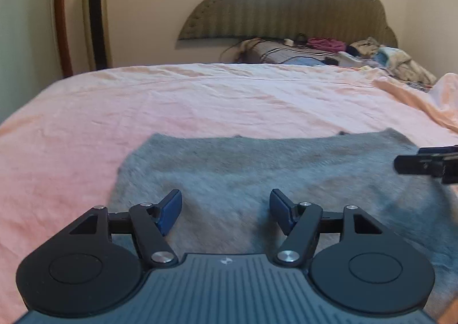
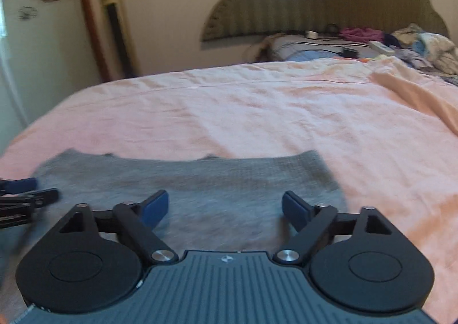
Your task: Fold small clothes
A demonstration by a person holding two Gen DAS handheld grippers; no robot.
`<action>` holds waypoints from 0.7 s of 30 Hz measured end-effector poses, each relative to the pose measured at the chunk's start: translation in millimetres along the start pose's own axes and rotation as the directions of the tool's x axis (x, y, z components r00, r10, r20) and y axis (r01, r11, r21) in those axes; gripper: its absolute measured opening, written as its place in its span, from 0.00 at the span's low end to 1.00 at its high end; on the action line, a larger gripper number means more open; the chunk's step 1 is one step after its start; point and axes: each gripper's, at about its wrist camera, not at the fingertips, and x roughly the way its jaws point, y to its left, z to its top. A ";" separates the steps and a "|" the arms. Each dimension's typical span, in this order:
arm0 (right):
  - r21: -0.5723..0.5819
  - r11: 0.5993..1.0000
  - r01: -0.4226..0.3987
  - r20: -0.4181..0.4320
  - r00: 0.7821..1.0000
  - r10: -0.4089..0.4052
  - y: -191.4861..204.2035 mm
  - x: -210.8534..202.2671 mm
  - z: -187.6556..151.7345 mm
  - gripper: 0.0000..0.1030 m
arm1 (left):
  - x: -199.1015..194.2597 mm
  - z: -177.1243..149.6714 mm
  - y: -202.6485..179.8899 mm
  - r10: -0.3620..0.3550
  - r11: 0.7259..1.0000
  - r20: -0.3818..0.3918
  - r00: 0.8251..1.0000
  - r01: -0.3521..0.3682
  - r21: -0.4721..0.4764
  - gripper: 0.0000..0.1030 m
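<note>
Left wrist: grey garment (image 1: 257,169) flat under open left tongs (image 1: 226,211), untouched.

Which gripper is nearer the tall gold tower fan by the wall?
Left. The left gripper hovers over the grey garment's left half, the tower fan's side; the right gripper is over its right half, farther away.

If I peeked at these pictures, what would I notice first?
First you'd spot the grey garment lying flat on the big pink bedsheet, right in front of both grippers. The left gripper and the right gripper are above it with their blue-tipped fingers spread apart, holding nothing. Far behind, a scalloped headboard stands against the wall, with a heap of clothes at its foot.
</note>
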 end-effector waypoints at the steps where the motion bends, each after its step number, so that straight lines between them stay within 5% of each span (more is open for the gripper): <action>1: -0.048 0.999 0.014 -0.030 0.999 -0.015 9.4 0.6 -8.8 0.99 | 0.4 -6.5 -2.7 -0.010 1.000 -0.024 1.000 0.010 0.015 0.76; 3: -0.159 0.985 0.070 -0.050 0.996 -0.079 14.5 8.2 -33.2 1.00 | 6.1 -24.8 0.6 -0.003 0.999 0.014 1.000 0.003 0.049 0.81; 5: -0.109 0.993 0.043 -0.017 0.999 -0.045 3.5 1.0 -34.9 1.00 | 7.6 -22.6 10.1 -0.026 1.000 0.009 1.000 0.026 0.004 0.84; 8: -0.126 0.988 0.092 -0.044 0.994 -0.098 3.4 -5.8 -31.4 0.99 | -4.6 -18.9 10.7 0.037 0.999 -0.014 0.999 -0.037 0.012 0.83; 10: -0.053 0.995 0.085 -0.068 0.994 -0.088 2.2 -31.6 -29.5 0.95 | -31.8 -22.9 20.6 0.012 0.998 -0.021 1.000 -0.013 -0.056 0.82; 12: 0.092 0.996 -0.005 -0.031 0.999 0.008 -11.8 -70.6 -35.7 0.97 | -64.2 -36.9 38.3 -0.026 0.981 0.005 1.000 0.026 -0.192 0.82; 14: 0.275 0.958 -0.083 0.021 0.997 0.081 -32.9 -109.7 -53.3 0.99 | -98.0 -64.1 62.0 -0.068 0.920 0.023 0.997 0.071 -0.386 0.82; 18: 0.545 0.831 -0.109 0.026 0.993 0.113 -69.2 -157.3 -108.2 0.99 | -139.9 -123.6 91.9 -0.085 0.721 0.038 0.996 0.088 -0.687 0.82; 21: 0.581 0.812 -0.050 -0.032 0.996 0.084 -74.7 -160.5 -128.4 0.99 | -142.2 -135.3 94.2 -0.164 0.664 0.092 0.982 0.179 -0.726 0.86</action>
